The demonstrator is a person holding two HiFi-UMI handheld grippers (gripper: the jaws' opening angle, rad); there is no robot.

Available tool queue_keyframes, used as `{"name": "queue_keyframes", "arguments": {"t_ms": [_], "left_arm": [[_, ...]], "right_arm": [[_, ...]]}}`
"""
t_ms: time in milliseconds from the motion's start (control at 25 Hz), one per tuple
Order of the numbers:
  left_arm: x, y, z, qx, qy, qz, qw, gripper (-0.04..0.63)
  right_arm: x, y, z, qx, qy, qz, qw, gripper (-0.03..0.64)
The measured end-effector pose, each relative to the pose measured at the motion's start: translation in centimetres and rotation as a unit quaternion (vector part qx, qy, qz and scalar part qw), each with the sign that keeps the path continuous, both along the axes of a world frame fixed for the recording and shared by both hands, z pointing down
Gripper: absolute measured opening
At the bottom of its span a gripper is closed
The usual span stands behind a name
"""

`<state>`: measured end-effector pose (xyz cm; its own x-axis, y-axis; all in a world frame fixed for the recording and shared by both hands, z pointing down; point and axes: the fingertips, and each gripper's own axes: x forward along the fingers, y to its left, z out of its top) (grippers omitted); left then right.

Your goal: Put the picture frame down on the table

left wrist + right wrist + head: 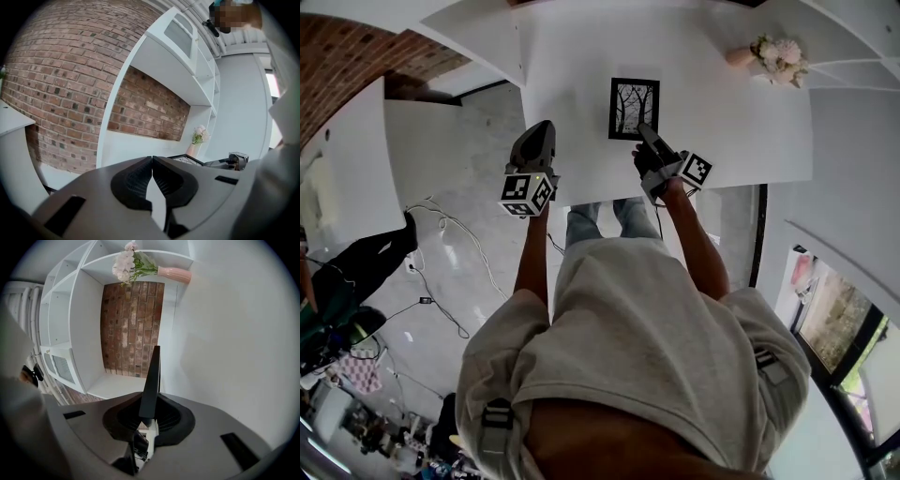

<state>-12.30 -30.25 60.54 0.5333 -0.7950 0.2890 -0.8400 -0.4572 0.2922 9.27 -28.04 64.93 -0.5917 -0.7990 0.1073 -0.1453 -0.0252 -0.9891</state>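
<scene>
The white table spreads out in front of you. The black picture frame is over its middle part with the picture side up; I cannot tell if it touches the surface. Your right gripper is clamped on the frame's near edge. Your left gripper hangs beside the frame, jaws together, holding nothing. A vase of flowers lies at the far right.

The picture frame is black round a black-and-white tree print, the table white, the vase pink with pale pink flowers, the brick wall reddish brown.
</scene>
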Motion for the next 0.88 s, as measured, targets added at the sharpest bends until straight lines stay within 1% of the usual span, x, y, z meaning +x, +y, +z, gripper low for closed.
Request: {"name": "queue_keyframes", "arguments": {"t_ms": [480, 880], "left_arm": [[-0.1, 0.2, 2.0, -0.022, 0.003, -0.014, 0.9997, 0.017], [-0.7, 0.3, 2.0, -0.023, 0.01, -0.033, 0.9992, 0.017]], "right_arm": [[-1.8, -2.9, 3.5, -0.027, 0.015, -0.036, 0.999, 0.061], [-4.0, -6.4, 4.9, -0.033, 0.035, -0.061, 0.997, 0.061]]}}
